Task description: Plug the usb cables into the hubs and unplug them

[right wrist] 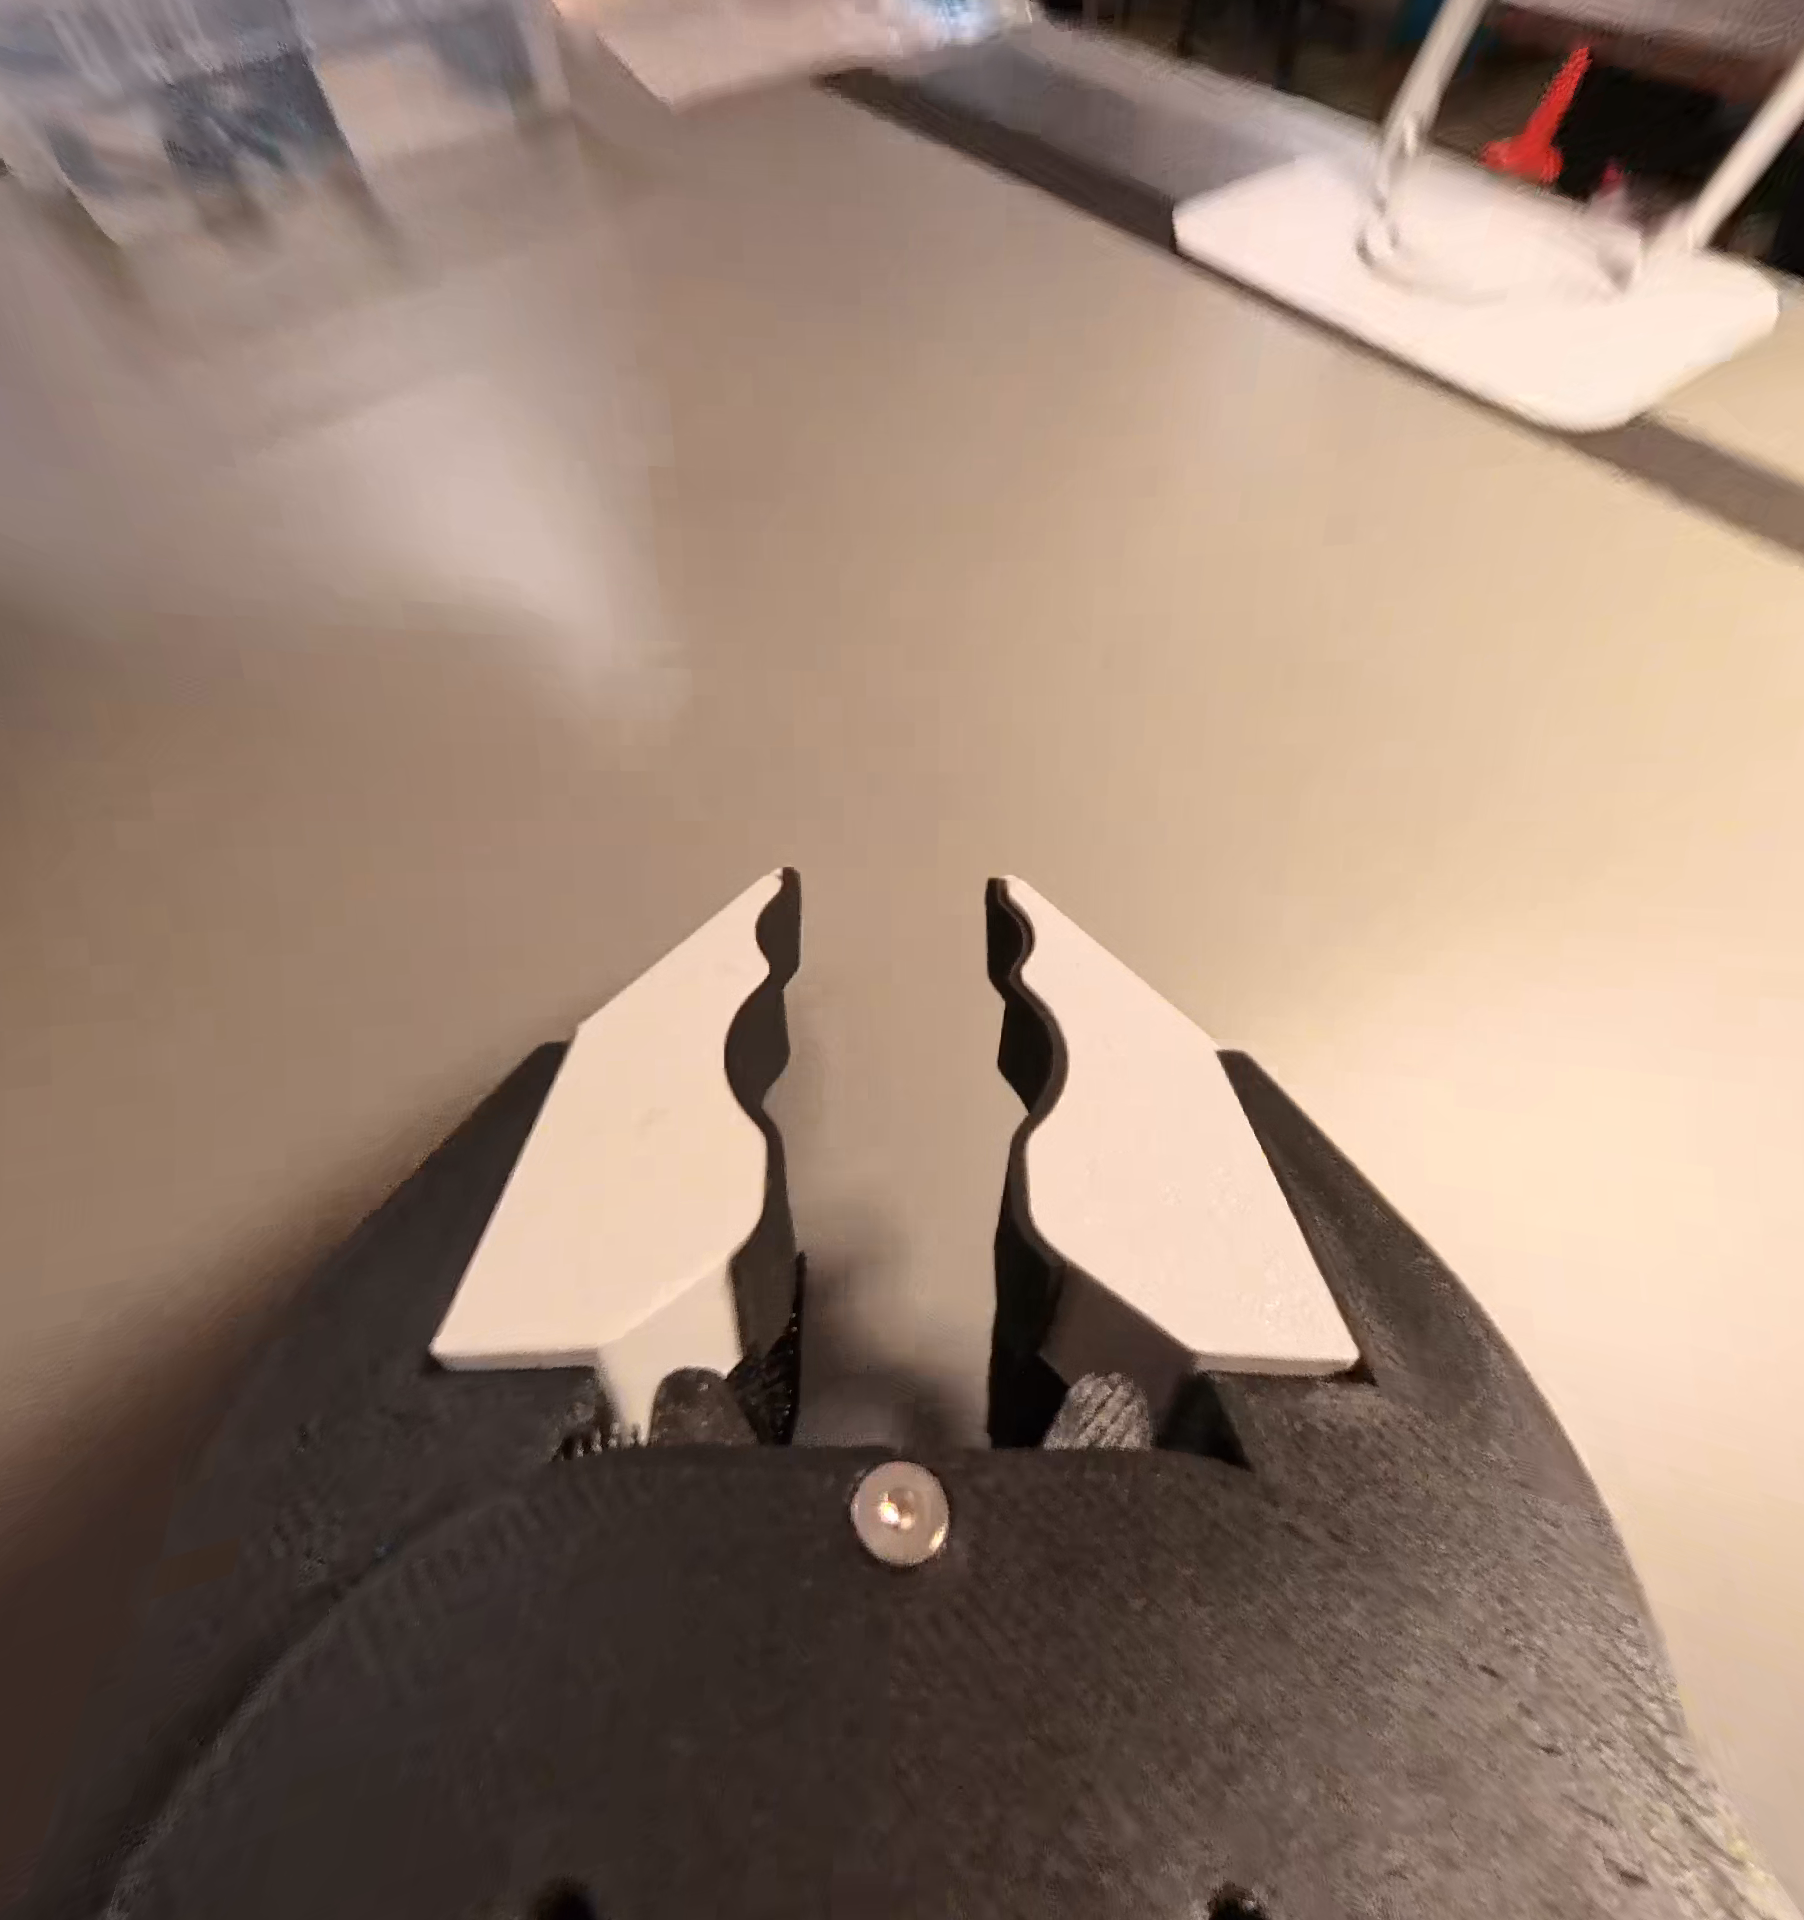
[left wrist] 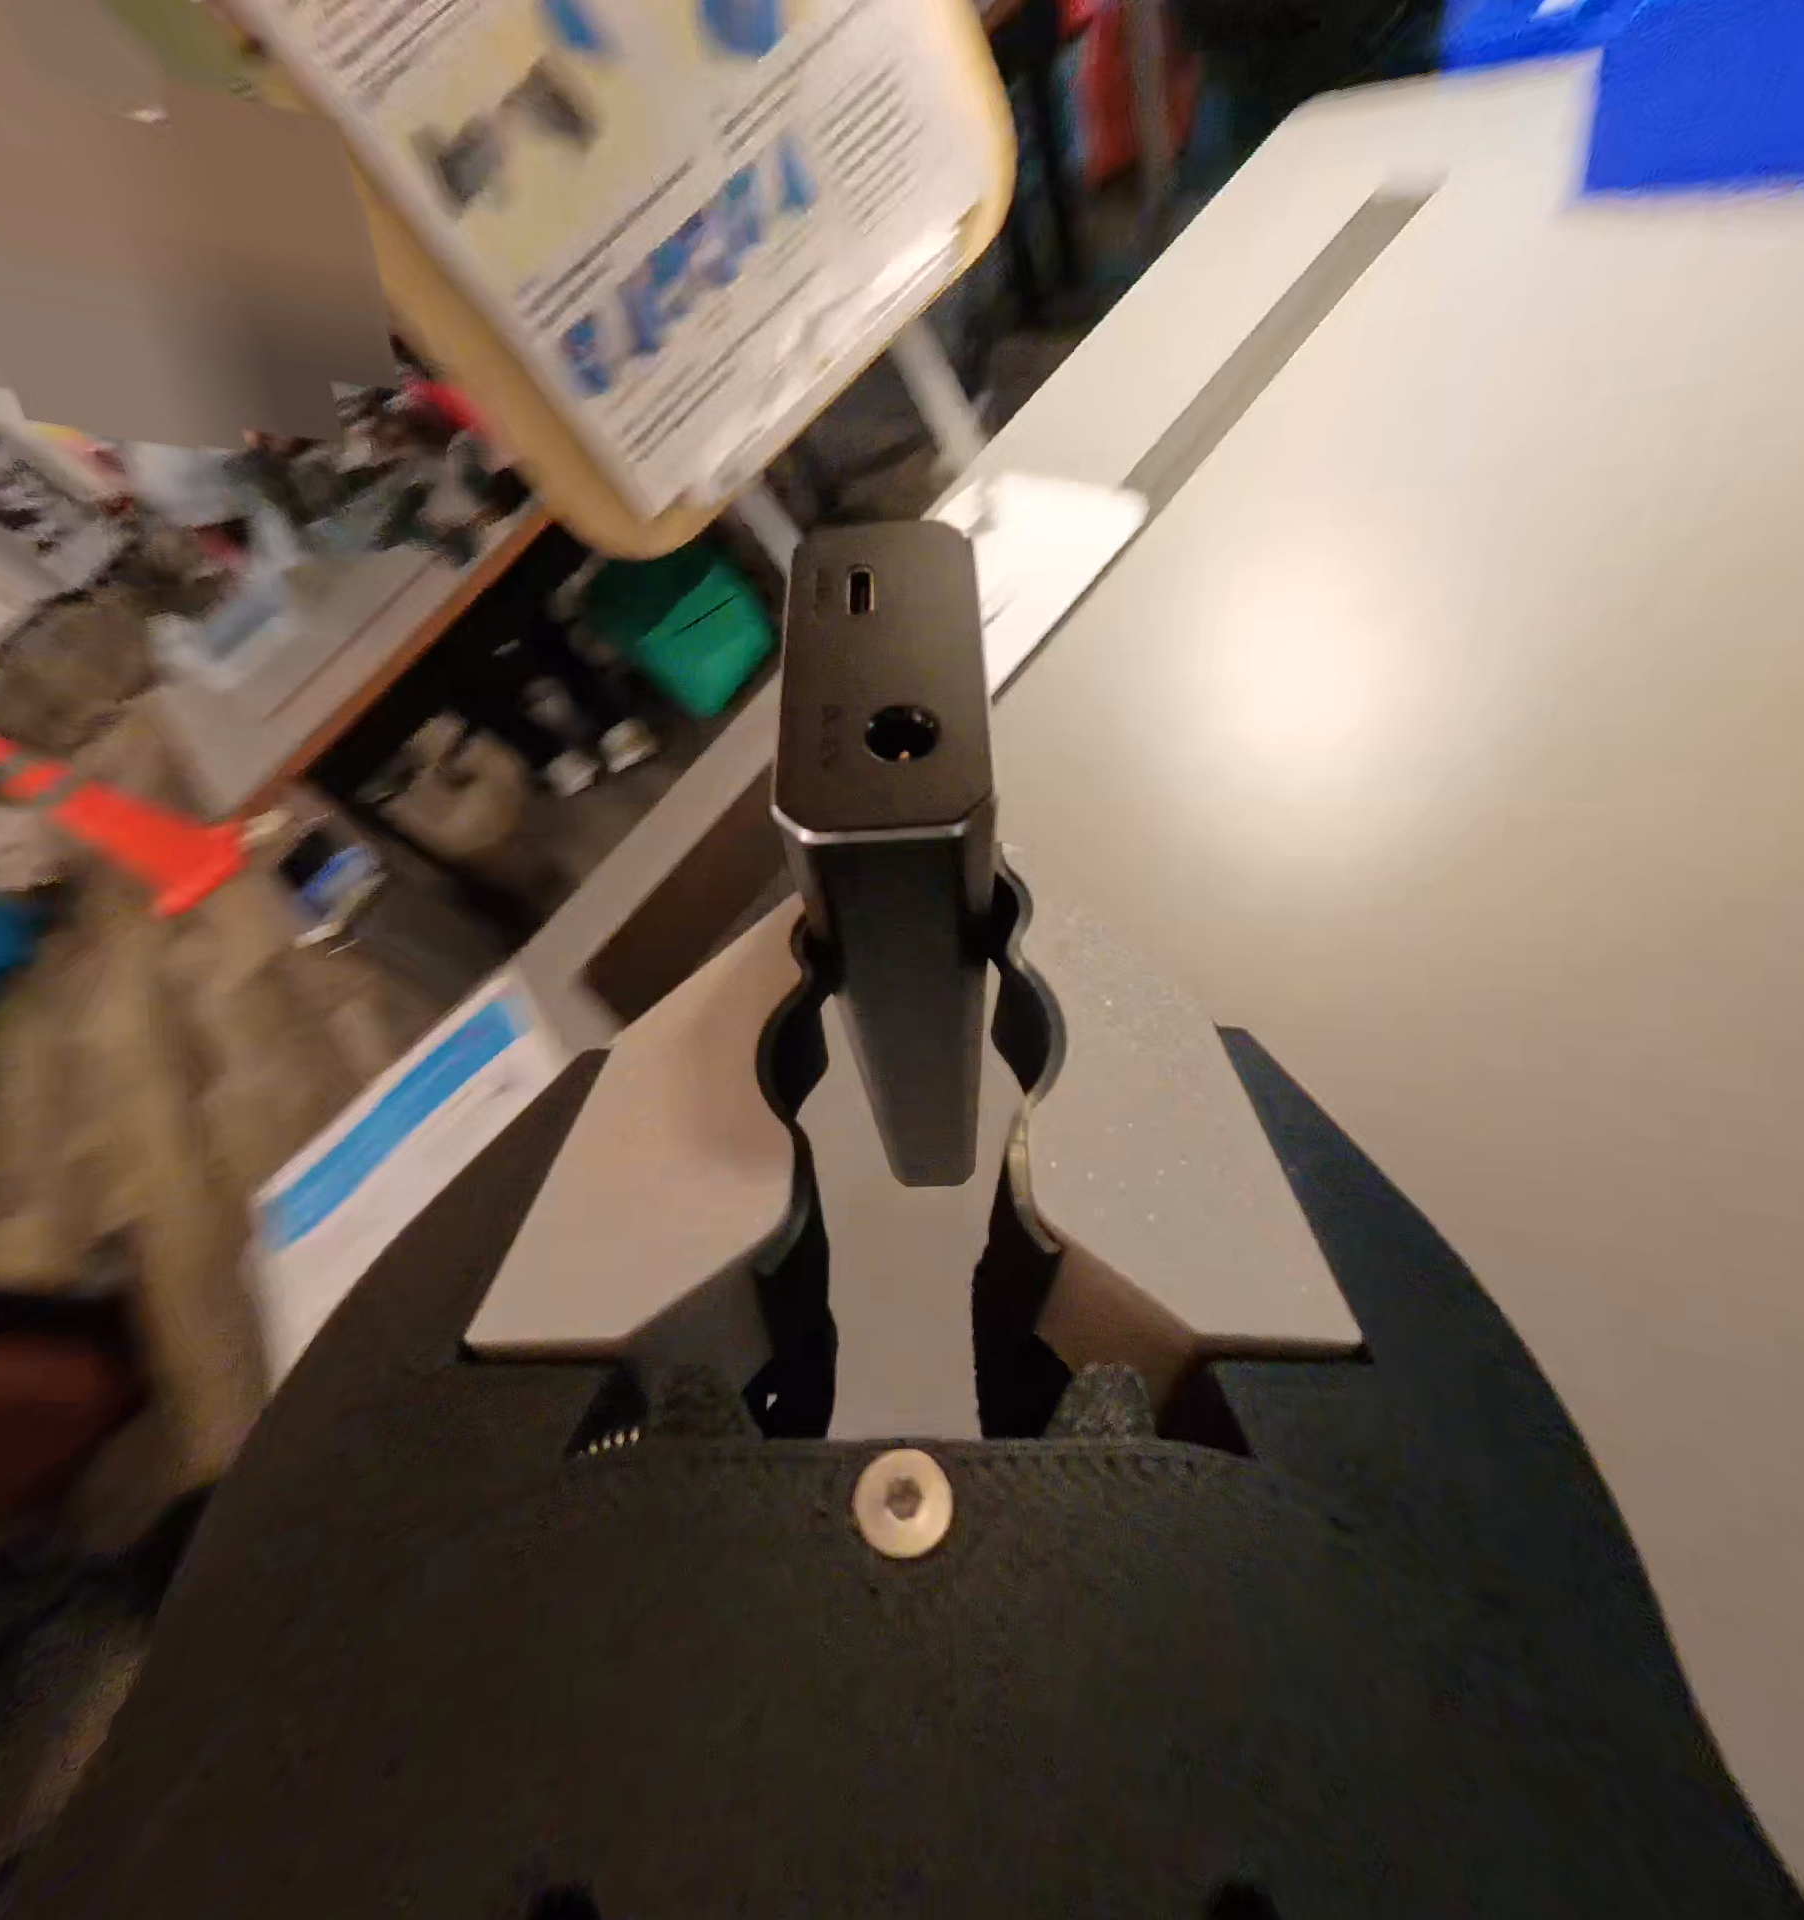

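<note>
Overhead, printed leaflet (left wrist: pixel 669 239) beyond gripped hub (left wrist: pixel 882 790) — table (left wrist: pixel 1449 727) below.

matt metal hub (left wrist: pixel 882 748), seemingly smooth table (left wrist: pixel 1397 727)

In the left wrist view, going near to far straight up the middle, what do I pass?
Left gripper shut on the black hub → printed leaflet hanging above, blurred.

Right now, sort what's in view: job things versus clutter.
Job:
- dark USB hub, clamped in the left gripper
- right gripper, open and empty, over the table

Lying about:
- printed leaflet
- white lamp base
- green box
</note>
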